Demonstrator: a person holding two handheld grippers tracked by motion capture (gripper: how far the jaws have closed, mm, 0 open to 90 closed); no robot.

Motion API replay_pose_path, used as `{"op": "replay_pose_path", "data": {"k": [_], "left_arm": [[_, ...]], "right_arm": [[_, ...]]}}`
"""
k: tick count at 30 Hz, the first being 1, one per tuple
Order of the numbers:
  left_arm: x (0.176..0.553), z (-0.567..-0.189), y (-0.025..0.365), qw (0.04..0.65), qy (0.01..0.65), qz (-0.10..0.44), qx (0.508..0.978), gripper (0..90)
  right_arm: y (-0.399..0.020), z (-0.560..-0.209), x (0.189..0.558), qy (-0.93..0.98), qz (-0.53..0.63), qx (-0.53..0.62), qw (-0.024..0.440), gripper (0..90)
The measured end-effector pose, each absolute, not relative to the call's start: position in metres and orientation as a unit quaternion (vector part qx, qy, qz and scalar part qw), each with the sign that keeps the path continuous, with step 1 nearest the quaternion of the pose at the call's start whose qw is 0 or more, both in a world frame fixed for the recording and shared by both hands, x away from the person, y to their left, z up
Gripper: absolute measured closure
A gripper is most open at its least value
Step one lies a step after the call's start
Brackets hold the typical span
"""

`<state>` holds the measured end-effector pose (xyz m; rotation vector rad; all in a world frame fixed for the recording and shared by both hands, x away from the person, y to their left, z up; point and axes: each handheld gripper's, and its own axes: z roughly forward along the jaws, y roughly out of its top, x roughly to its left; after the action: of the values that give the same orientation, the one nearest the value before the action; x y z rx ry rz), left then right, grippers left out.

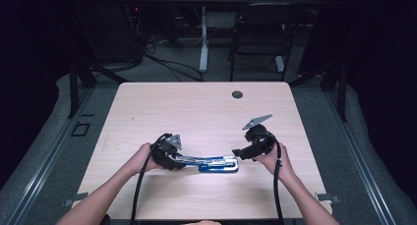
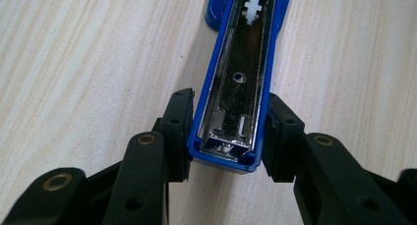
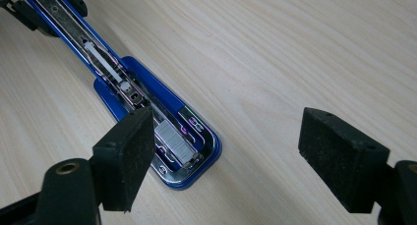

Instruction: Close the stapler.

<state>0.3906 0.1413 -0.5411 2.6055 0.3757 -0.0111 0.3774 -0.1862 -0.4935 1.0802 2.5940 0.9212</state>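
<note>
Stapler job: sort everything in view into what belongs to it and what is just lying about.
Belongs to the job:
- blue stapler, swung open on the table
- strip of staples in its tray
- left tongs, shut on the stapler's lid end
- right tongs, open over the staples

Just lying about:
- black chair beyond the table
- floor cables

The table point(image 1: 147, 112) is pale, matt wood grain. The stapler point(image 3: 169, 131) has glossy blue plastic around shiny chrome metal. The gripper pads point(image 3: 129, 154) are matt black and rough like foam.
</note>
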Motion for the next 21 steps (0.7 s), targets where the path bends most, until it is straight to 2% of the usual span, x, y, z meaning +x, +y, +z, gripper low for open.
{"op": "replay_pose_path", "data": {"k": [21], "left_arm": [[0.392,-0.534,0.139,0.245,0.142,-0.013,0.959,61.8]], "right_arm": [[-0.160,-0.491,0.363,0.873,0.317,0.355,0.107,28.8]]}}
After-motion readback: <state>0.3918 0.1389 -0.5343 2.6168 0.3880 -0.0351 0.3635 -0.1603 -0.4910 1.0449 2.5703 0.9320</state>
